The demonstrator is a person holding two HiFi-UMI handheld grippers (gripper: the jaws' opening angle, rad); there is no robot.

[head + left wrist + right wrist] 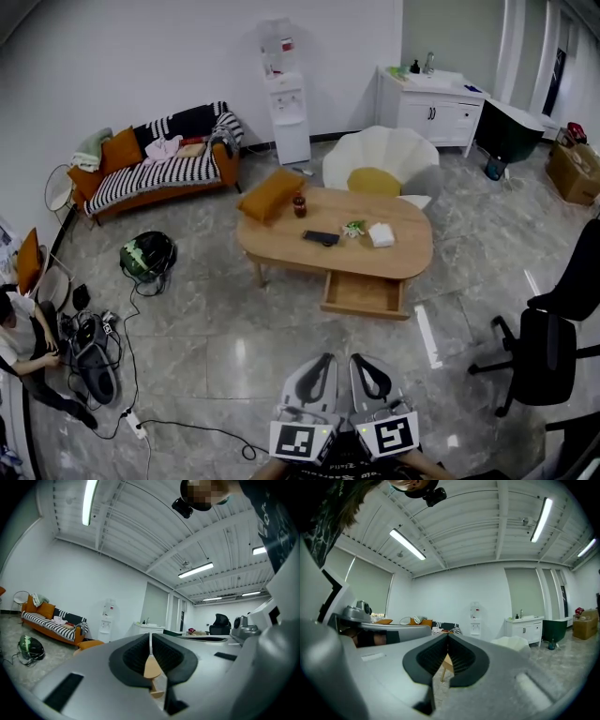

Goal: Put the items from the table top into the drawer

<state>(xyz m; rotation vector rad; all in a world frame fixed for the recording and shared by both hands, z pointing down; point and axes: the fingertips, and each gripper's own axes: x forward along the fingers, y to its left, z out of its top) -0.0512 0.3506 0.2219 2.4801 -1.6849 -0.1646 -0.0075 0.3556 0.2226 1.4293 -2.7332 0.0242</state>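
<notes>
An oval wooden table (403, 261) stands mid-room, its drawer (364, 294) pulled out toward me and empty. On the top lie an orange cushion (272, 194), a small dark bottle (299, 204), a flat black item (321, 238), a green packet (354, 228) and a white box (381, 234). My left gripper (314, 380) and right gripper (370, 378) hover side by side at the bottom edge, well short of the table. Both are shut with nothing held. The left gripper (150, 635) and the right gripper (448, 637) each show pads meeting at the tips, with a sliver of the table beyond.
A striped sofa (159, 164), a water dispenser (289, 103), a white shell chair (384, 161) and a white cabinet (431, 108) stand behind the table. A black office chair (553, 347) is at the right. A seated person (23, 347), bags (148, 255) and cables (141, 422) occupy the left floor.
</notes>
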